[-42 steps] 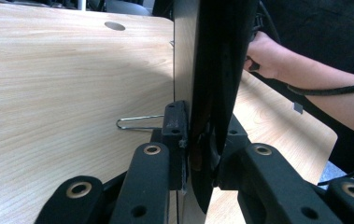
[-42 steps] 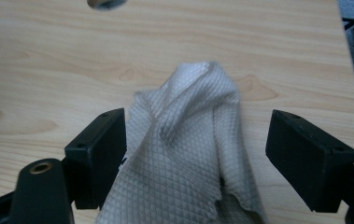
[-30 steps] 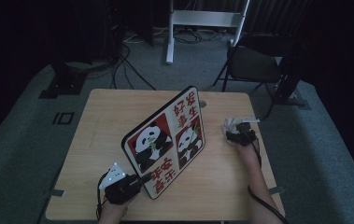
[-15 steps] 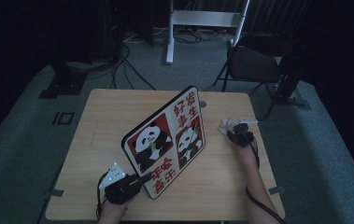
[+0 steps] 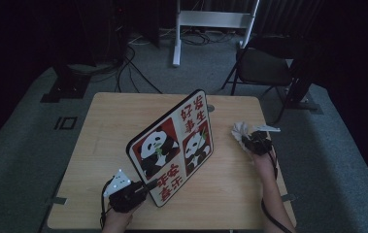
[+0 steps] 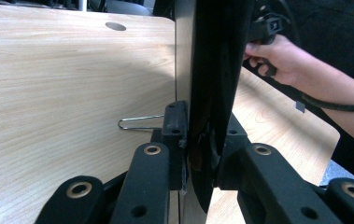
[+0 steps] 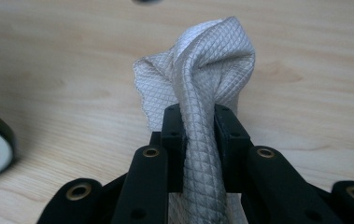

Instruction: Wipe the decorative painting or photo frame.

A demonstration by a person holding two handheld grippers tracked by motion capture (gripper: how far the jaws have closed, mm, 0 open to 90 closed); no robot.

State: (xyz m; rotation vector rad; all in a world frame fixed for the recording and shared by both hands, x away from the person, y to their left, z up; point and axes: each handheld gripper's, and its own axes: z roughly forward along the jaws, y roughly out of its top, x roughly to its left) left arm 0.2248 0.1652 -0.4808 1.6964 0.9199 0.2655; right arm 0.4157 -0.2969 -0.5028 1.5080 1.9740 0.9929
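Fingers (image 7: 226, 135) of the right gripper (image 5: 247, 139) are being clamped on a white cloth (image 7: 202, 70), having just been closing around it, and it is being lifted off the table (image 5: 104, 126); wiping is likely being prepared. The panda board (image 5: 174, 145) is being held upright on the table, its edge pinched in the left gripper (image 6: 201, 144), while its picture side is being hidden in the left gripper view.

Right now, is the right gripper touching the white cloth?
Touching. In the right gripper view the right gripper has its jaws shut on the white cloth, pinching the quilted fabric into a fold between the pads.
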